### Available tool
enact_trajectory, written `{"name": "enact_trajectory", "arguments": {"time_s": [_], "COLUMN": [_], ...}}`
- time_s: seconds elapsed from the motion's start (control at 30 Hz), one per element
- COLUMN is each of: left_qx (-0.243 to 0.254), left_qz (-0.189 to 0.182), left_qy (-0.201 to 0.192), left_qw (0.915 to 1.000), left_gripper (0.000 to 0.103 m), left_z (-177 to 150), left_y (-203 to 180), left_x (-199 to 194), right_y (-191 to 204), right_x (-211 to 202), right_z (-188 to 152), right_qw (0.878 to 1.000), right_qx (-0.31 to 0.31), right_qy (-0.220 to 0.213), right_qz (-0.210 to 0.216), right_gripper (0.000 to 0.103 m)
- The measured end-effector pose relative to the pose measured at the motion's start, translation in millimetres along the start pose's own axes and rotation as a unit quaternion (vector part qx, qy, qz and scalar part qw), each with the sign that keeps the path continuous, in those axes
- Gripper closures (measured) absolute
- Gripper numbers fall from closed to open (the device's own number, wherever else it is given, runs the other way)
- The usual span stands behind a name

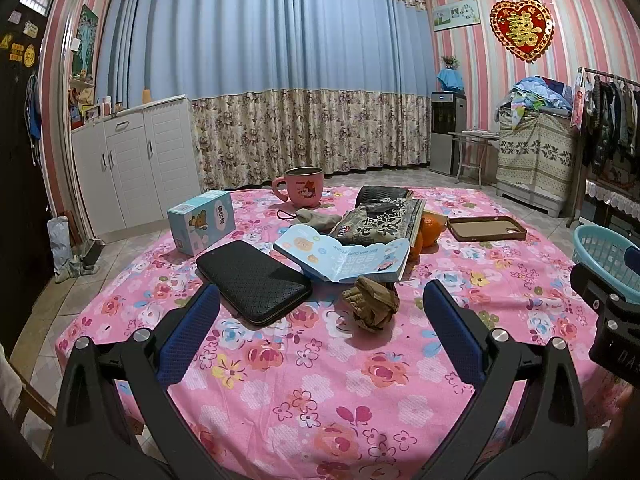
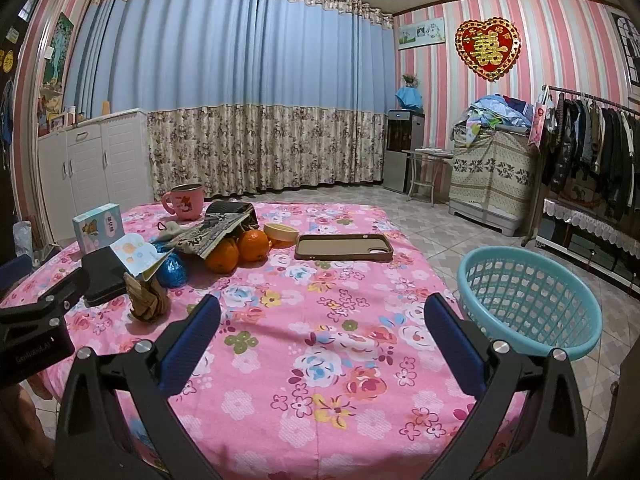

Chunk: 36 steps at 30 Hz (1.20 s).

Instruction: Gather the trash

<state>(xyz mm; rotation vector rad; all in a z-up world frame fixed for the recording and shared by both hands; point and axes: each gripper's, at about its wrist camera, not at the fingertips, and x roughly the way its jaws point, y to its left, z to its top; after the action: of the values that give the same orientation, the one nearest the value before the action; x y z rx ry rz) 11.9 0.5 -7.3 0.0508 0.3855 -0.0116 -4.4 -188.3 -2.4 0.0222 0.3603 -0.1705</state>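
A crumpled brown paper ball [image 1: 372, 304] lies on the pink floral tablecloth [image 1: 320, 380], just ahead of my left gripper [image 1: 322, 300], which is open and empty. The ball also shows in the right wrist view [image 2: 148, 300], at the left. Behind it lie a torn light-blue carton [image 1: 344, 256], a black printed snack bag [image 1: 380, 220] and a crumpled blue foil wad [image 2: 172, 270]. My right gripper [image 2: 322, 312] is open and empty over bare cloth. A turquoise basket [image 2: 532, 300] stands off the table's right edge.
On the table: a black wallet case [image 1: 252, 280], a blue box [image 1: 200, 224], a pink mug [image 1: 302, 186], oranges [image 2: 240, 248], a yellow lid [image 2: 282, 232] and a brown phone case [image 2: 344, 246]. A white cabinet stands at the left; a clothes rack at the right.
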Motion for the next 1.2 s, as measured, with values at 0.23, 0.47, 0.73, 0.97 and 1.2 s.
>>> {"name": "enact_trajectory", "arguments": {"time_s": [0.23,0.47,0.73,0.97,1.2], "left_qx": [0.000,0.000,0.001,0.004,0.006], "left_qz": [0.000,0.000,0.001,0.000,0.000], "left_qy": [0.000,0.000,0.001,0.002,0.002], "left_qw": [1.0000,1.0000,1.0000,1.0000,1.0000], "left_gripper": [0.005,0.005,0.005,0.005,0.005], "left_z": [0.2,0.1,-0.4,-1.8,-3.4], "left_y": [-0.1,-0.5,-2.0,-2.6,-4.2], "left_x": [-0.7,0.1,-0.1,0.4,1.1], "right_y": [-0.2,0.0,-1.3,-0.3,-0.3], "right_x": [0.1,-0.2,-0.1,-0.5,-0.6], "right_z": [0.3,-0.1,0.9,0.6,0.5], "right_qw": [1.000,1.000,1.000,1.000,1.000], "right_qx": [0.000,-0.001,-0.001,-0.002,-0.003], "right_qy": [0.000,-0.001,-0.001,-0.001,-0.002], "right_qz": [0.000,0.000,-0.001,-0.001,-0.002], "right_gripper": [0.004,0.004,0.004,0.004,0.004]}}
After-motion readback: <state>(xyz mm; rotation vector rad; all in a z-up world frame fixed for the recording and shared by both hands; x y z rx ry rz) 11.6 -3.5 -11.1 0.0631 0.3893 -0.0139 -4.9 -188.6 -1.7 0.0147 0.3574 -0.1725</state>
